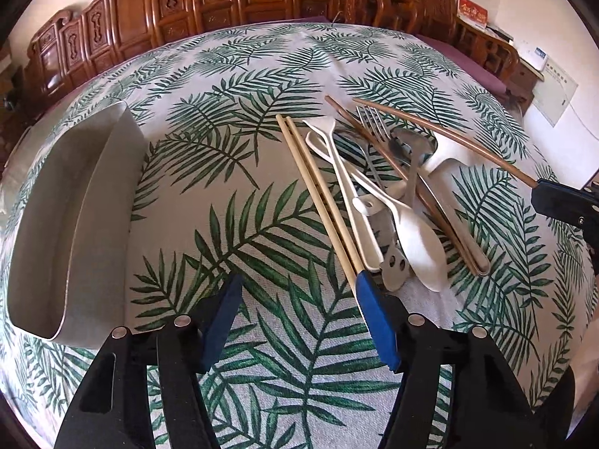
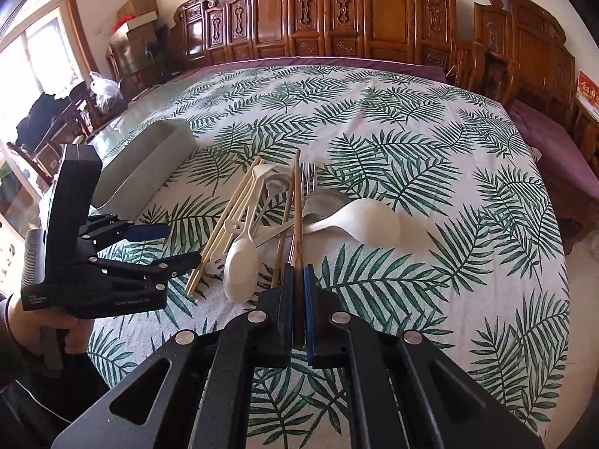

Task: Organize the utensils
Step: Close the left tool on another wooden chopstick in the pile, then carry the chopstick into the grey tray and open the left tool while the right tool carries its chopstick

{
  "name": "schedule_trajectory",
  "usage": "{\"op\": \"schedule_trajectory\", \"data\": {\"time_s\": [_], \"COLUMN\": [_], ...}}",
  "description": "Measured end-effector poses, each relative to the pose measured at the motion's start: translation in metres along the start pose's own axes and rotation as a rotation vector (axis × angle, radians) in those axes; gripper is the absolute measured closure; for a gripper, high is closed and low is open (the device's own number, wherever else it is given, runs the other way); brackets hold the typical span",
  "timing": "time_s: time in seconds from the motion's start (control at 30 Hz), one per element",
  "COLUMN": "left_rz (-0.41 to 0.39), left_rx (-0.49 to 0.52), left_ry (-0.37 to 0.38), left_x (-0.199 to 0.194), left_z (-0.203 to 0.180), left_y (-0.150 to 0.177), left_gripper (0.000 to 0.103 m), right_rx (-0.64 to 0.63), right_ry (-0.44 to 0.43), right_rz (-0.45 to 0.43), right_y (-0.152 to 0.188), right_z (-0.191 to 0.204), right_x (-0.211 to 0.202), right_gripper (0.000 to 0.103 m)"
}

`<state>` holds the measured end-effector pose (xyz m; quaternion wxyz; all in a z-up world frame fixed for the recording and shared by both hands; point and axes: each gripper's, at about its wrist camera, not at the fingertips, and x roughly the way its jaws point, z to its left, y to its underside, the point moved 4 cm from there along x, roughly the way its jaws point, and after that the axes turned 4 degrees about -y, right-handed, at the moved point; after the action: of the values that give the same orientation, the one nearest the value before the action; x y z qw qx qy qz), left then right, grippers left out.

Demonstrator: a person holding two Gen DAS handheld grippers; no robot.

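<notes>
A pile of utensils lies on the leaf-print tablecloth (image 1: 232, 75): two pale chopsticks (image 1: 318, 194), white plastic spoons (image 1: 415, 239), a metal fork (image 1: 370, 119), a metal spoon and a brown chopstick (image 1: 378, 149). My right gripper (image 2: 298, 273) is shut on a second brown chopstick (image 2: 297, 205), which points away over the pile; the left wrist view shows that gripper (image 1: 539, 189) at the right edge. My left gripper (image 1: 299, 284) is open with only cloth between its fingers. Its right fingertip (image 1: 365, 288) sits at the near end of the pale chopsticks. A grey oblong bin (image 1: 75, 224) stands to the left.
Carved wooden furniture (image 2: 337, 11) lines the table's far side. A person's hand (image 2: 45, 325) holds the left gripper (image 2: 181, 245) near the bin (image 2: 142, 164). Boxes and bags are stacked by the window at far left. Bare cloth spreads to the right of the pile.
</notes>
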<state>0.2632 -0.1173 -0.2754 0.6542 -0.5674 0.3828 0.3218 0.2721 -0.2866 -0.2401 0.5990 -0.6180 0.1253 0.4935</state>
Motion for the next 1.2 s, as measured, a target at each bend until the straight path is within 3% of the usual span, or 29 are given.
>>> {"op": "schedule_trajectory", "data": {"time_s": [0.17,0.23,0.4,0.47,0.67,0.9,1.2], "left_rz": [-0.002,0.016,0.03,0.03,0.041,0.038,-0.042], "left_rx": [0.015,0.018,0.005,0.001,-0.019,-0.054,-0.052], "left_ry": [-0.019,-0.057,-0.068,-0.063,-0.022,0.017,0.047], "left_x": [0.004,0.009,0.015,0.015,0.012,-0.001,-0.048], "left_z": [-0.005,-0.006,-0.002,-0.001,0.003,0.021,0.049], "left_y": [-0.007,-0.013,-0.02,-0.02,-0.017,-0.007,-0.008], "left_gripper": [0.041,0.044,0.048,0.056,0.099,0.099,0.099], "right_rx": [-0.006,-0.01,-0.012,-0.009,-0.008,-0.021,-0.023], "right_ry": [0.003,0.006,0.01,0.01,0.028,0.09,0.1], "right_rz": [0.003,0.009,0.01,0.005,0.005,-0.019,-0.055], "right_y": [0.0,0.002,0.003,0.003,0.002,0.001,-0.007], "right_z": [0.003,0.005,0.007,0.007,0.009,0.02,0.045], "right_x": [0.002,0.003,0.003,0.003,0.001,-0.013,-0.028], "right_gripper": [0.097,0.097,0.097,0.097,0.097,0.097,0.097]}}
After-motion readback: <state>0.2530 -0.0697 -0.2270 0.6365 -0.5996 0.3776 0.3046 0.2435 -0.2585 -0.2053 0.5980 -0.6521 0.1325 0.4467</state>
